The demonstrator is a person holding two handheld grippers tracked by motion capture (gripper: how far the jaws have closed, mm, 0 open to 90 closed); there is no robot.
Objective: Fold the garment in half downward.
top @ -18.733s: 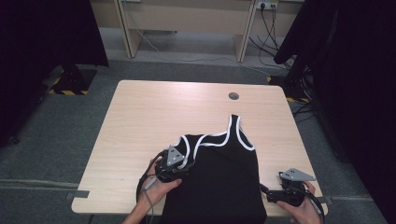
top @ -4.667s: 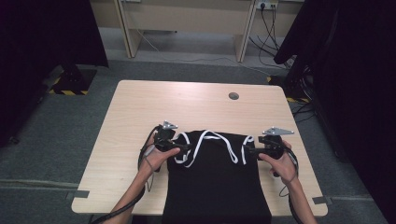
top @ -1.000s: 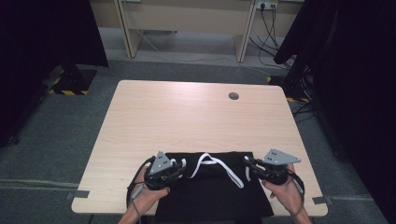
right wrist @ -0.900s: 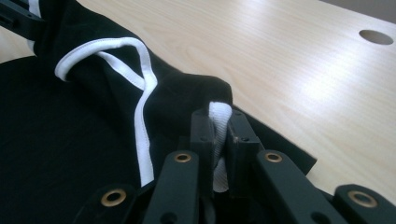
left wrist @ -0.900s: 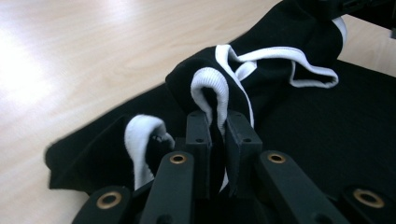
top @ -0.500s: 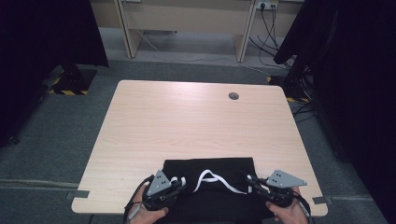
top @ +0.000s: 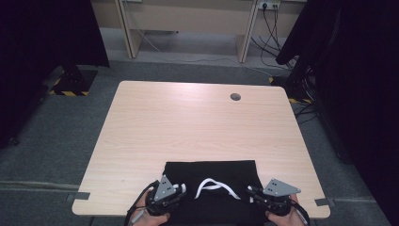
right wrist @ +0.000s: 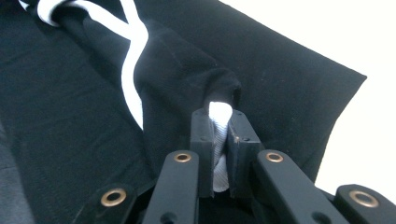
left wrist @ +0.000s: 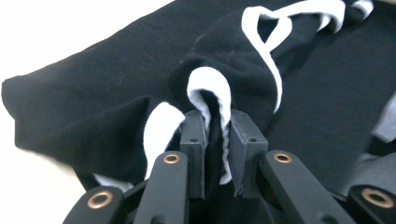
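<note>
Down at the near edge of the counter, finishing a fold of the black tank top. Lies doubled over as a flat dark rectangle, far crease running straight across the wood, near end reaching the counter's lip, white-edged straps looped loose on top between the two tools. Left tongs pinching a bunched shoulder by its white trim, cloth filling the narrow gap between the pads; have just been easing apart a little, so probably a slackening hold rather than a firm one. Right tongs pressed tight together on the other shoulder, white binding squeezed up between the pads. Both held low, close over the cloth, at the left and right near corners of the rectangle. Judged to be the setting-down stage: shoulders brought to about where the hem lies, nothing left to carry. Next, most likely: lower the last bit until both shoulders rest flat, spread both tongs together so neither side gets dragged, then back straight out toward the near edge without snagging the trim. Worth watching afterwards: straps lying crooked on top, perhaps calling for a tidy-up or a smoothing pass before any further fold.
</note>
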